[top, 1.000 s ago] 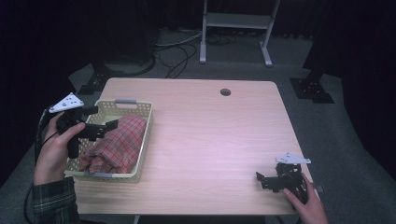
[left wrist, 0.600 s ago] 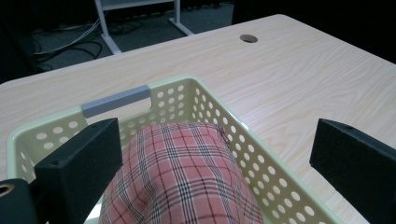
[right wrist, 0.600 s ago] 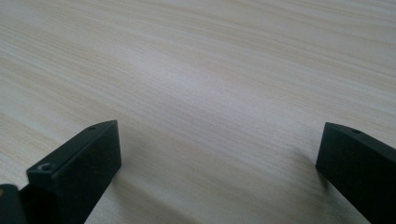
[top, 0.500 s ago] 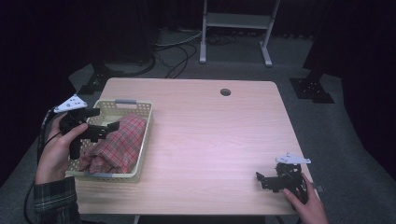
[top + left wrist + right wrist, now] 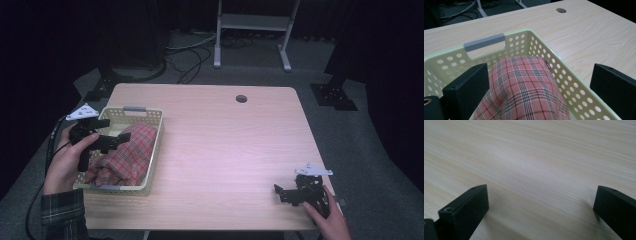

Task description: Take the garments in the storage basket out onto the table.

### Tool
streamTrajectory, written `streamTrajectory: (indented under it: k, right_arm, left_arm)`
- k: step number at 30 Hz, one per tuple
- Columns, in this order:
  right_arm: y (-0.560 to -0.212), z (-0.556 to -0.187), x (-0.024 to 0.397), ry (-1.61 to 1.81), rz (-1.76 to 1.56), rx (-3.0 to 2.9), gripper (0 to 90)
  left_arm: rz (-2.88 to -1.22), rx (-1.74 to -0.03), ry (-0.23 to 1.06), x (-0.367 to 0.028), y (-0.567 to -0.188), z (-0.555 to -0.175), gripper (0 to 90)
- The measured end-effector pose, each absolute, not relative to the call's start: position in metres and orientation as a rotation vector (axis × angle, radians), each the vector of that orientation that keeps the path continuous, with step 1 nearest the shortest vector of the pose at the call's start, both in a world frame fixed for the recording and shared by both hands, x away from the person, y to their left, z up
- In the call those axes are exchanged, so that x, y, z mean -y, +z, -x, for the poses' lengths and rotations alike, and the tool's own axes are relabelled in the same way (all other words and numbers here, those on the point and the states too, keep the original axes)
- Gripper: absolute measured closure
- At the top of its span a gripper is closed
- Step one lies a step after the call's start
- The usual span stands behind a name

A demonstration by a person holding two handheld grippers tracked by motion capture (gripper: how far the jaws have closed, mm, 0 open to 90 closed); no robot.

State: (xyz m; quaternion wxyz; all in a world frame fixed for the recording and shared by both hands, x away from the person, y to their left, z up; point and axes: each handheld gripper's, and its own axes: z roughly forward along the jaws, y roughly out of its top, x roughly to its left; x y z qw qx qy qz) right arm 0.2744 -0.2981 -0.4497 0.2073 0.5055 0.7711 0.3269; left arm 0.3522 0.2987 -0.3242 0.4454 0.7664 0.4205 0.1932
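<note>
Lying bunched in the pale green perforated basket (image 5: 150,131), the red plaid cloth (image 5: 127,157) has not been lifted; it mounds above the rim and fills most of the basket's inside. In the left gripper view the cloth (image 5: 524,90) rises between the two black fingers (image 5: 467,87), which stand spread wide on either side of the mound. Whether they touch the fabric cannot be told; nothing is pinched.

The basket sits at the left edge of the wooden surface (image 5: 225,150), its grey handle (image 5: 484,42) on the far wall. The left gripper (image 5: 112,142) hovers over the near-left part of the basket, angled toward the cloth, held by the person's left hand (image 5: 65,162).

The right gripper (image 5: 285,192) is low at the near-right corner of the surface, well apart from the basket. Its fingers (image 5: 464,207) are spread with bare wood between them; it holds nothing.

Judgement: the work is at its start. The approach to the cloth looks made; closing on it, lifting it out and whatever handling follows on the open surface are all left. The right gripper appears to be waiting.
</note>
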Motion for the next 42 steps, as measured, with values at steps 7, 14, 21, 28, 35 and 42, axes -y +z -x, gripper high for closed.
streamTrajectory:
  k: [7,14,21,28,35,42]
  right_arm:
    - [-0.450,-0.274,0.298,0.910,-1.407,-2.147,0.0]
    - [-0.450,-0.274,0.298,0.910,-1.407,-2.147,0.0]
    - [-0.450,-0.274,0.298,0.910,-1.408,-2.147,0.0]
    - [-0.450,-0.274,0.298,0.910,-1.408,-2.147,0.0]
    - [-0.450,-0.274,0.298,0.910,-1.408,-2.147,0.0]
    - [-0.450,-0.274,0.298,0.910,-1.408,-2.147,0.0]
  left_arm:
    - [-1.924,-1.062,0.465,-0.297,-0.331,-0.356,2.2]
    - [-1.936,-1.078,0.455,-0.297,-0.336,-0.358,2.2]
    - [-1.954,-1.097,0.441,-0.297,-0.342,-0.362,2.2]
    - [-1.970,-1.116,0.437,-0.296,-0.347,-0.364,2.2]
    - [-2.002,-1.127,0.419,-0.294,-0.353,-0.367,2.2]
    - [-2.022,-1.144,0.414,-0.294,-0.359,-0.370,2.2]
